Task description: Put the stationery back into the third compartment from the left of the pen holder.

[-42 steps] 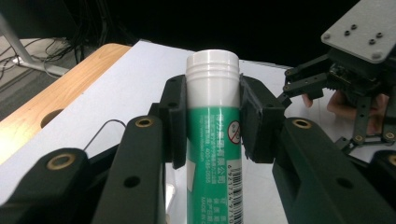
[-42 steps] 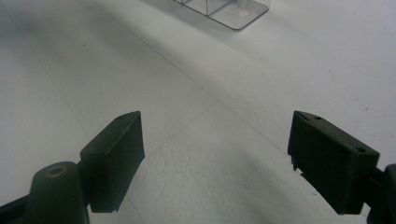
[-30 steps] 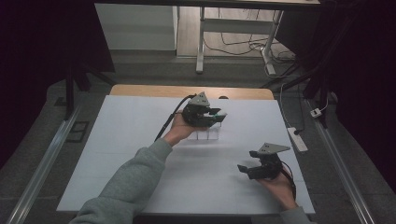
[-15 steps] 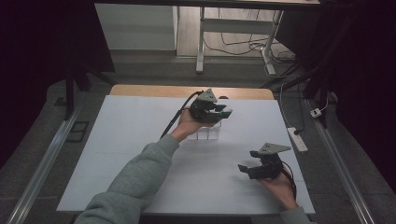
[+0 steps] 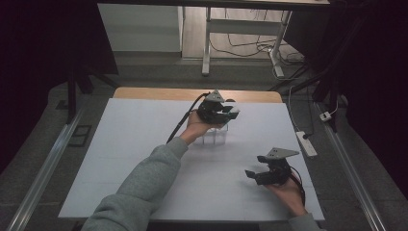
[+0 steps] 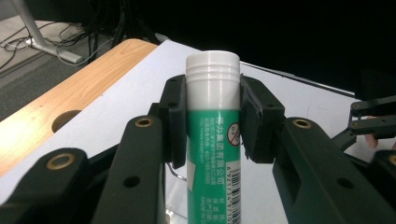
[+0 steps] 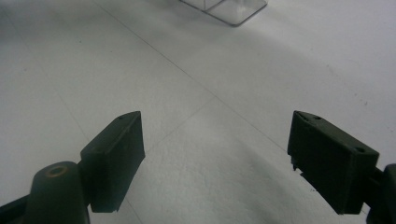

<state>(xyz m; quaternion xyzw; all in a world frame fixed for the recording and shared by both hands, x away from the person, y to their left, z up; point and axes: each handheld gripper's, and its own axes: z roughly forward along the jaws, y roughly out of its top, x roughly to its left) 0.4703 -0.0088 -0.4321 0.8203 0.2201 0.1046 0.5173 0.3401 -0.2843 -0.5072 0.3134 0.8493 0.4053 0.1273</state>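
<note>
Now the left claw [image 6: 212, 154], pinching the green glue stick [image 6: 214, 140], has carried it further across the counter [image 5: 144, 144] to above the clear organizer box [image 5: 215, 137], likely ready for lowering in, while the right claw [image 7: 224, 163] rests spread.

Tube [image 6: 213, 140] green with white ribbed cap, white print, barcode and a small red prohibition symbol. Left gripper [image 6: 212, 121] black, brass-coloured rivets. Right gripper [image 7: 217, 158] black too. Table cover [image 5: 144, 144] white, wooden table edge [image 5: 159, 93] light brown. Container [image 7: 224, 9] clear. Sleeve [image 5: 139, 192] grey.
</note>
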